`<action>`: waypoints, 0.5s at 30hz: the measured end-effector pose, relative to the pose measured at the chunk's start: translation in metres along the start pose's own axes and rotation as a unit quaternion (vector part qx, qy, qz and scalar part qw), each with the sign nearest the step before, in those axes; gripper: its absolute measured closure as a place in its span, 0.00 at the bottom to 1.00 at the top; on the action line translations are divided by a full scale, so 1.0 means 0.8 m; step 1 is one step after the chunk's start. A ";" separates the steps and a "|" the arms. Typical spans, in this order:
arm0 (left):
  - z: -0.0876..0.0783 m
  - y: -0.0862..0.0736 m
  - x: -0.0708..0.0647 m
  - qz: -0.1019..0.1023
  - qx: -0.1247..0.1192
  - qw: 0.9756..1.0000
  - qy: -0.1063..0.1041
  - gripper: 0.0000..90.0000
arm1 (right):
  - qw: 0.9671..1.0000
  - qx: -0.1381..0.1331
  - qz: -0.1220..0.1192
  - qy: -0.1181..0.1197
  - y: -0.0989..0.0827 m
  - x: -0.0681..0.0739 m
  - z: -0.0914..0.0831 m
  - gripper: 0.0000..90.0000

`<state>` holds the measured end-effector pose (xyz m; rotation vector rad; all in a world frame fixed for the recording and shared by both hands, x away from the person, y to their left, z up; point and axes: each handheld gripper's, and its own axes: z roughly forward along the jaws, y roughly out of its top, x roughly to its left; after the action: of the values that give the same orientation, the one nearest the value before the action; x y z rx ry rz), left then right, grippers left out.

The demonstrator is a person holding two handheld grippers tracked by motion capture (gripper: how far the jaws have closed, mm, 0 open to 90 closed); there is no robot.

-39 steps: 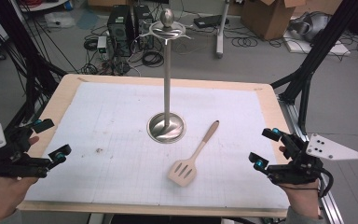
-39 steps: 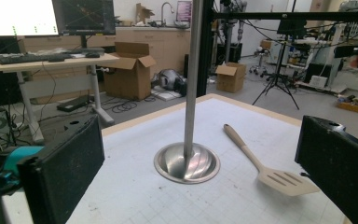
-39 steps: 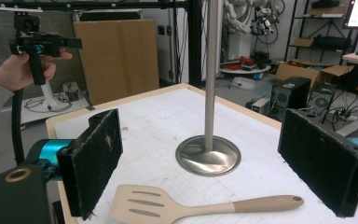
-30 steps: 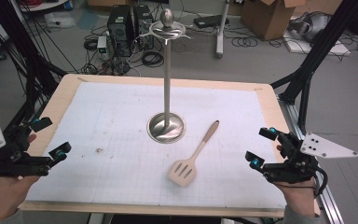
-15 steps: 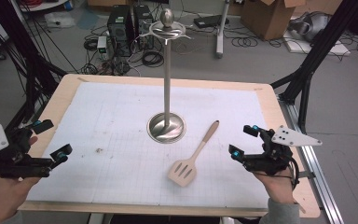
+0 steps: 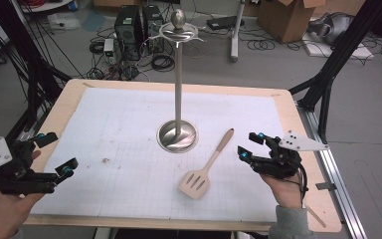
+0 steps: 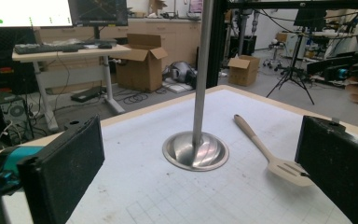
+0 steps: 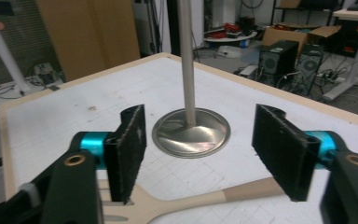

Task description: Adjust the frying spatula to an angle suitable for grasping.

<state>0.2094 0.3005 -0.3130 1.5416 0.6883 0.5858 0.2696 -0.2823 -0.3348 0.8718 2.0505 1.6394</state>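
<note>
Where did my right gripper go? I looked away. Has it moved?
Yes. The right gripper has come in from the table's right edge toward the spatula, jaws just closing, nothing gripped yet.

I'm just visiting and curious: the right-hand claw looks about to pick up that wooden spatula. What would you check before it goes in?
1. spatula lies flat on the mat, free of the metal stand: ok.
2. right gripper has been narrowing its jaws but nothing is pinched: ok, open.
3. Jaws straddle the spatula handle in the right gripper view, above it: ok.
4. Pads touching the handle: not yet.
5. left gripper open, parked clear at the table edge: ok.
6. Path beyond the handle clear of the stand's base: cannot tell.
</note>
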 end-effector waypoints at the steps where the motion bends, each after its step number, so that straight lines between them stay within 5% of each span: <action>1: 0.000 0.000 0.000 0.000 0.000 1.000 0.000 0.02 | 1.000 0.004 0.006 -0.005 -0.001 0.000 0.003 0.43; 10: 0.004 -0.005 -0.007 0.004 0.009 1.000 -0.002 0.02 | 0.999 0.031 -0.021 -0.033 -0.013 0.003 0.027 0.74; 15: 0.003 -0.007 -0.007 0.003 0.013 1.000 0.000 0.02 | 0.998 0.046 -0.024 -0.026 -0.018 0.004 0.040 0.88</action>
<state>0.2065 0.2951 -0.3186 1.5685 0.6936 0.5823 0.2843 -0.2586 -0.3568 0.8804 2.1097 1.4919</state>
